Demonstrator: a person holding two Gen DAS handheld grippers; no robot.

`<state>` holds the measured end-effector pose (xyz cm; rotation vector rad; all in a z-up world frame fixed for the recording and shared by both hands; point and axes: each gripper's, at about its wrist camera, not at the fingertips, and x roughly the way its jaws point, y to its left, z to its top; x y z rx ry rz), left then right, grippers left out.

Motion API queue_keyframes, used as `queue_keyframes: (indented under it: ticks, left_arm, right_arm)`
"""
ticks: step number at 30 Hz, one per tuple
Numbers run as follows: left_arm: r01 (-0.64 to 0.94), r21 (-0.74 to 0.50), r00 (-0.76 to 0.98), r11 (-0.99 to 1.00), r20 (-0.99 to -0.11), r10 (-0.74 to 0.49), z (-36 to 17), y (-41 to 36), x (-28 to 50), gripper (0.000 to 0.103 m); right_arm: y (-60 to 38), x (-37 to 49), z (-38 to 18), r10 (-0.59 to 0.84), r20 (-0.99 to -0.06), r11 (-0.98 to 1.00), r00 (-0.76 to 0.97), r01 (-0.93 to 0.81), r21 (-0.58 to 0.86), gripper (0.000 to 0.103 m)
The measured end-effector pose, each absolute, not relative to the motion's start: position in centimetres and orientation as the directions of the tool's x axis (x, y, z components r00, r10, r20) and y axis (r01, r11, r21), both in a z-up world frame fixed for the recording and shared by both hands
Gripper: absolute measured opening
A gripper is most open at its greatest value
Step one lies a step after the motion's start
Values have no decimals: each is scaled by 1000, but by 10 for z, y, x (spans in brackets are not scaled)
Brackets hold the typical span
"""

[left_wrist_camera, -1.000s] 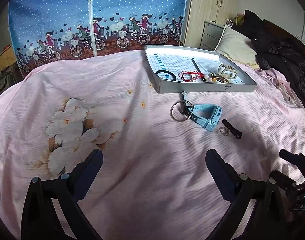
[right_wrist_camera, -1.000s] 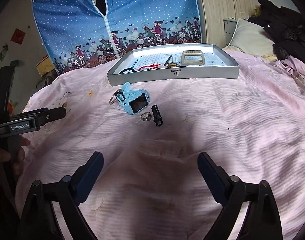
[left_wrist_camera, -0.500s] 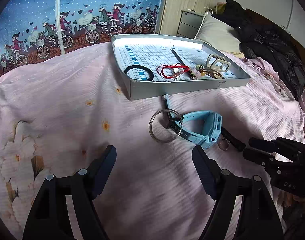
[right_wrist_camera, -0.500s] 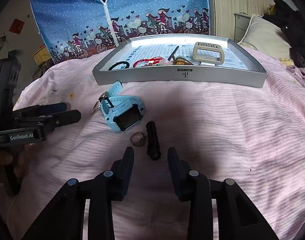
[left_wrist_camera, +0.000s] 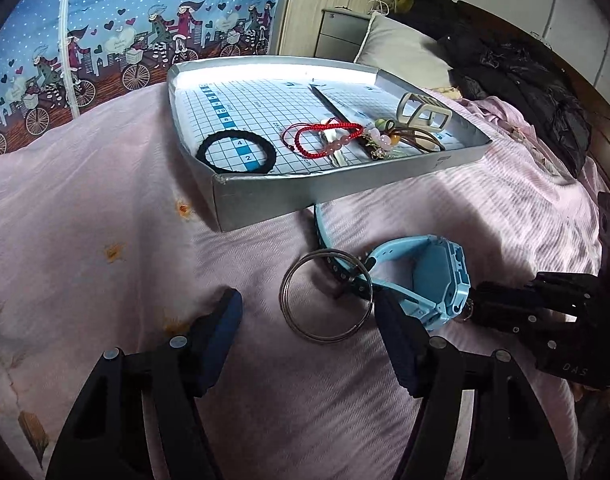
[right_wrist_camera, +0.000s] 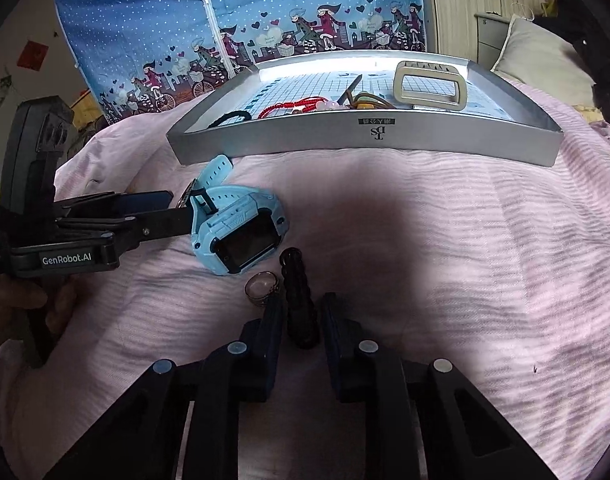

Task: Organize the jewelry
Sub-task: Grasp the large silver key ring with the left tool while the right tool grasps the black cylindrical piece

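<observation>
Bed w/ pink bedspread (left_wrist_camera: 105, 240); silver tray (right_wrist_camera: 385, 140) at far centre, front wall printed "DS" plus small characters, illegible. Tray liner is grid paper w/ numerals (2, 4, 10 legible in left wrist view). In tray: black hair tie (left_wrist_camera: 236, 156) near-left corner, red cord bracelet (left_wrist_camera: 321, 136), pink bead string (left_wrist_camera: 341, 142), beige buckle (left_wrist_camera: 423, 114) toward right. On bedspread, near side of tray: blue kids' watch (right_wrist_camera: 241, 236), its strap end reaching the tray wall; metal key ring (left_wrist_camera: 327, 294) lying over the strap; small ring (right_wrist_camera: 261, 286) and black ribbed clip (right_wrist_camera: 301, 300) just beside the watch. Left claw (left_wrist_camera: 309, 316) released, jaws wide, straddling key ring, right finger against the watch strap; body label reads "GenRobot.AI" in right wrist view. Right claw (right_wrist_camera: 301, 316) jaws narrowed either side of black ribbed clip; cannot tell whether pads touch it. "DAS" legible on right claw body, left wrist view. Blue cyclist-print fabric (right_wrist_camera: 225, 20) beyond bed.
</observation>
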<state>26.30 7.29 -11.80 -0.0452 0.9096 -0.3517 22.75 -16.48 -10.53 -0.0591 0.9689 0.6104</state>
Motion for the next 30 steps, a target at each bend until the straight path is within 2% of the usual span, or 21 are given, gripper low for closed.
queue_keyframes:
  ticks: [4,7,8,17,22,30]
  left_arm:
    - [285,-217,550,934,-761,-344,-121,76,266,61]
    - [285,-214,540,934,-769,-341,-121,75,265,46]
    - [283,-207,538,937,-774,-334,-121,73,265,38]
    - [220,-261,532,940,-776,-339,-114,77,248,38]
    - [199,-261,495,945,-805,-327,-104,67,227,38]
    - [267,-291,504,919,-770,-390,-81,38,212,37]
  right_arm:
    - [-169,226,-107,475,-781,830,406,-502,244,17]
    - [-169,225,-107,479,-781,828,401,-501,251,17]
    - [-169,224,-107,480,-781,828,399,-501,252,17]
    - [-174,222,-106,506,-764,822,400,-490,289,15]
    - [-177,215,-102,523,-746,819,412,-486,306,15]
    - [-188,204,-80,552,-677,818,487,-475,325,15]
